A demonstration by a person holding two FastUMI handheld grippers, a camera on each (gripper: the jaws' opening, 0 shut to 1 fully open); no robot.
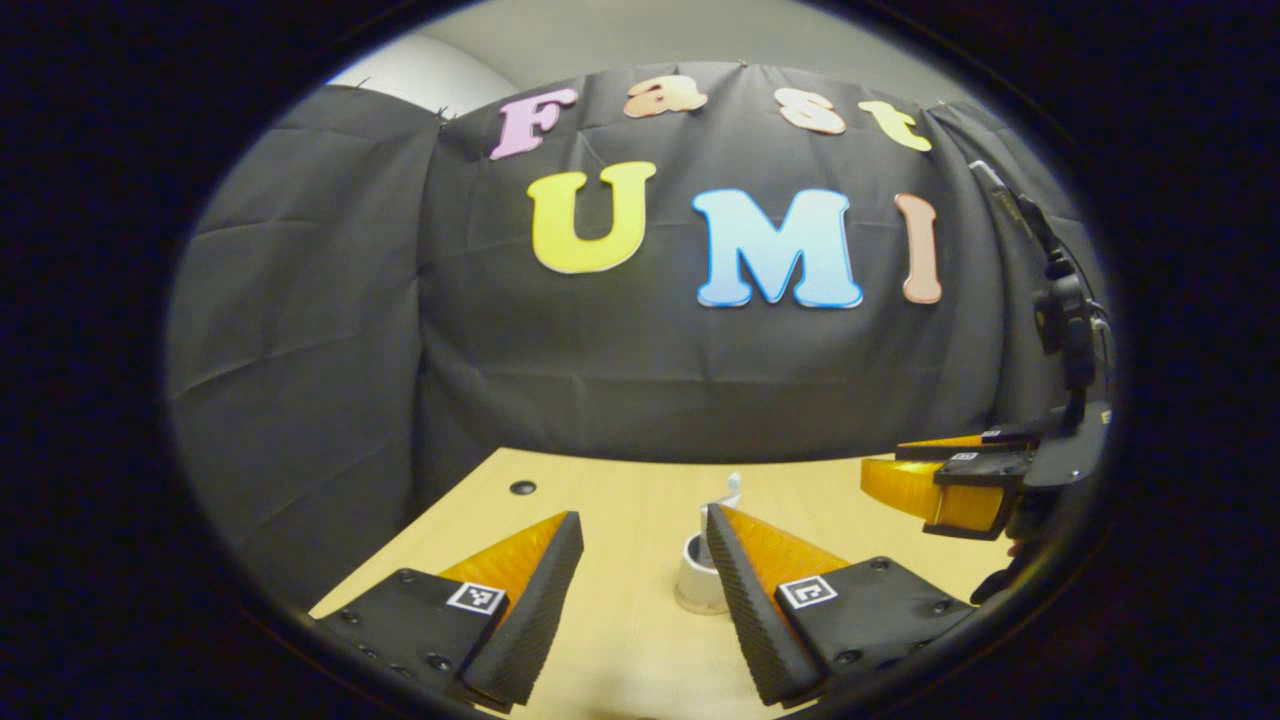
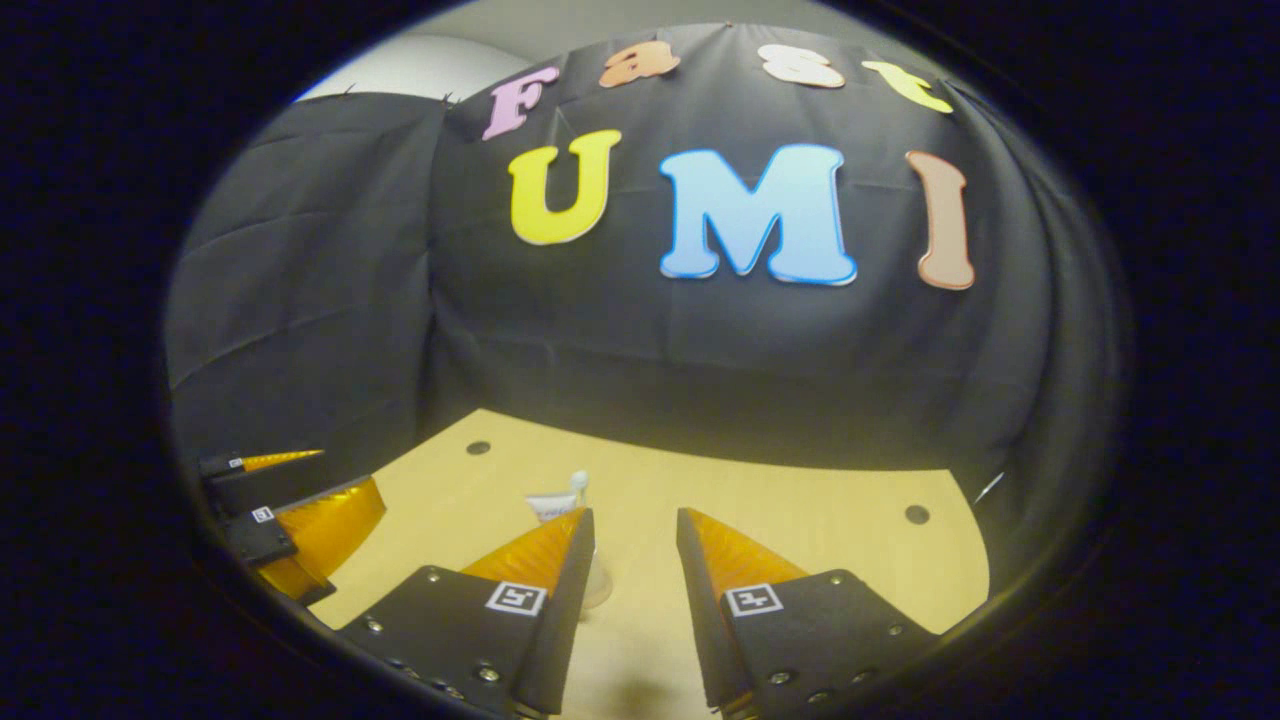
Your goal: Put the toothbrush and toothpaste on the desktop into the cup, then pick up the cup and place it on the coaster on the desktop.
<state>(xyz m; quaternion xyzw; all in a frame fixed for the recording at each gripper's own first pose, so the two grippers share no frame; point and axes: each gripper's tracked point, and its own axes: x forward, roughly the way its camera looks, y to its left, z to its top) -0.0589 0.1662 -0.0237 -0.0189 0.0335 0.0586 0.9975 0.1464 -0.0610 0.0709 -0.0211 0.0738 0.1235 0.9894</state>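
Observation:
A pale cup (image 1: pixel 695 570) stands upright on the wooden desktop (image 1: pixel 620 500), partly hidden behind my left gripper's right-hand finger. A white tip (image 1: pixel 733 490) sticks up out of it. My left gripper (image 1: pixel 642 520) is open, short of the cup, with nothing between its fingers. In the right gripper view the cup's foot (image 2: pixel 599 592) peeks out from behind the left-hand finger, and a white toothpaste tube (image 2: pixel 551 505) and a toothbrush head (image 2: pixel 578 482) rise from it. My right gripper (image 2: pixel 635 520) is open and holds nothing. A slightly wider pale disc seems to lie under the cup.
The other gripper (image 1: pixel 955 485) hangs above the desk at the right of the left gripper view, with a black mount above it. The left gripper (image 2: pixel 290 520) shows at the left of the right gripper view. Small dark holes (image 2: pixel 916 514) dot the desktop. The cloth wall closes the back.

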